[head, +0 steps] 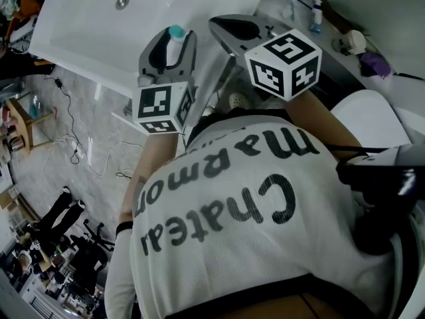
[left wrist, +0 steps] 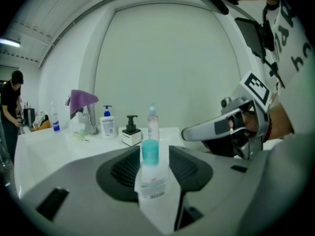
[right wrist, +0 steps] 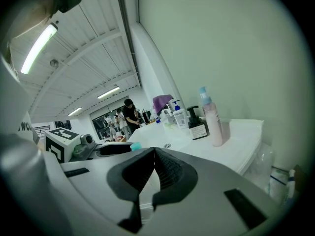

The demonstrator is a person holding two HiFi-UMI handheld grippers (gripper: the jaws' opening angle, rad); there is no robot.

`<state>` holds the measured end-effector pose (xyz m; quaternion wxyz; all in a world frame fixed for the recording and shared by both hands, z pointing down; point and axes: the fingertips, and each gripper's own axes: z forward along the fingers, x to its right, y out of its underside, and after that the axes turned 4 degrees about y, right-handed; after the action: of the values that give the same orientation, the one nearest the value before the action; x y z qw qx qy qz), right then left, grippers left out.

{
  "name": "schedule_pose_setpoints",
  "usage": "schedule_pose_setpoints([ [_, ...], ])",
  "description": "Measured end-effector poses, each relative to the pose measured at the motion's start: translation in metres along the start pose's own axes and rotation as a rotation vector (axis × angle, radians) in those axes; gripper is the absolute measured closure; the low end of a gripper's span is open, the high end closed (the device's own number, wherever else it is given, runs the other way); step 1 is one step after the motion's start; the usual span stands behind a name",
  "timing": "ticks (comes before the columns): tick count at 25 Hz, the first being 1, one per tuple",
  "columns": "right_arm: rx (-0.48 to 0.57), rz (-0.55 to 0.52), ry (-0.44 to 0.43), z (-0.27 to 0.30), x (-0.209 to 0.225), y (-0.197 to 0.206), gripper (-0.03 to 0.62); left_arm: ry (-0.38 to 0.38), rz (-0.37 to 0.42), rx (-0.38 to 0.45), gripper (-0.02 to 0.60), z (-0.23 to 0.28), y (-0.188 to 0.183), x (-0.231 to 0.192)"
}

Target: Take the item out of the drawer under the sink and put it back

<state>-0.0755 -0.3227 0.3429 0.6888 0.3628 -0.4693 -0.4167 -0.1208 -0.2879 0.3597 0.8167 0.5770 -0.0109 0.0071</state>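
Note:
A small clear bottle with a teal cap [left wrist: 151, 173] stands upright between the jaws of my left gripper [left wrist: 153, 154]. The jaws are open and their pads do not press on it. Its base is hidden behind the gripper body. From the head view the bottle's teal cap [head: 176, 31] shows in the left gripper [head: 178, 38], over the front edge of the white sink [head: 99, 25]. My right gripper [right wrist: 155, 150] is shut with nothing in it and hangs close to the right of the left one [head: 236, 26]. I cannot make out the drawer.
On the counter behind stand a white pump bottle [left wrist: 107, 124], a black pump bottle [left wrist: 131, 132], a pink spray bottle [left wrist: 153, 122] and a tap [left wrist: 90, 119] with a purple cloth [left wrist: 81, 100]. A person [left wrist: 10, 102] stands far left. Cables [head: 73, 138] lie on the floor.

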Motion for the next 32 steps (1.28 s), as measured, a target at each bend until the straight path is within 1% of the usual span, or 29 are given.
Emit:
schedule_pose_setpoints([
  [3,-0.003,-0.01,0.003,0.0,0.001,-0.001,0.583,-0.022,-0.008,0.004,0.403,0.001,0.001,-0.004],
  [7,-0.001,-0.017,0.026,-0.002,0.007,-0.001,0.583,-0.05,-0.045,0.015,0.371,0.001,0.004,-0.01],
  [11,-0.001,-0.004,0.041,-0.004,0.012,-0.004,0.583,-0.024,-0.08,-0.012,0.35,0.006,0.012,-0.008],
  [13,-0.002,-0.007,0.038,-0.004,0.011,-0.005,0.583,-0.007,-0.106,-0.034,0.344,0.008,0.019,-0.008],
  [15,0.001,-0.016,0.028,-0.002,0.009,-0.006,0.583,-0.007,-0.119,-0.045,0.344,0.007,0.022,-0.009],
  [17,0.008,-0.021,0.03,0.0,0.01,-0.007,0.583,-0.009,-0.128,-0.035,0.344,0.005,0.022,-0.011],
  [21,0.03,0.0,0.086,-0.005,0.02,-0.005,0.583,0.014,-0.173,-0.002,0.345,0.001,0.026,-0.005],
  [23,0.034,0.002,0.09,-0.005,0.02,-0.004,0.583,0.024,-0.189,0.025,0.347,-0.004,0.024,-0.004],
  [25,0.044,-0.006,0.074,-0.003,0.017,-0.007,0.583,0.041,-0.21,0.066,0.372,-0.007,0.016,-0.005],
  [28,0.05,0.004,0.047,0.001,0.027,-0.013,0.583,0.049,-0.23,0.087,0.464,0.0,0.005,-0.008],
  [30,0.051,0.034,0.019,0.014,0.057,-0.022,0.583,0.03,-0.238,0.077,0.516,0.03,-0.003,-0.017],
  [31,0.047,0.042,0.007,0.024,0.079,-0.029,0.583,0.017,-0.246,0.069,0.548,0.05,-0.007,-0.023],
  [32,0.039,0.04,0.0,0.034,0.1,-0.035,0.583,0.008,-0.257,0.062,0.568,0.07,-0.011,-0.029],
])
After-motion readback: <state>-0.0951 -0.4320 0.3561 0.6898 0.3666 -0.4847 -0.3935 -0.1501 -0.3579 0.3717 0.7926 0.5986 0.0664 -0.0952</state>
